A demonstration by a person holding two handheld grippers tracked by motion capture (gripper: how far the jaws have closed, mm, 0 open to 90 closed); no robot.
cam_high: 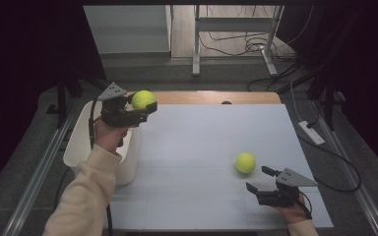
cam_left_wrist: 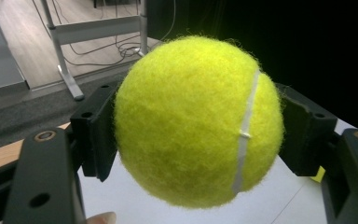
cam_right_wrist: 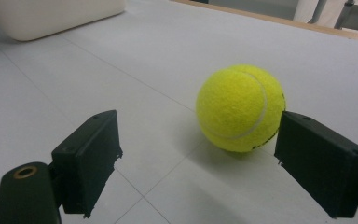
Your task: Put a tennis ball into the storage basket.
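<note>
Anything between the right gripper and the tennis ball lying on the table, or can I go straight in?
Nothing visible is in the way. The right gripper has its jaws open toward the ball on the table, with bare tabletop between them. In the right gripper view that ball lies just beyond the jaws, nearer one of them.

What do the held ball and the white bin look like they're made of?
Held ball: fuzzy yellow-green felt with a smooth pale seam, fibres standing off its edge; probably a tennis ball. White bin: smooth, matte, with rounded walls; likely moulded plastic, though the look leaves that open.
</note>
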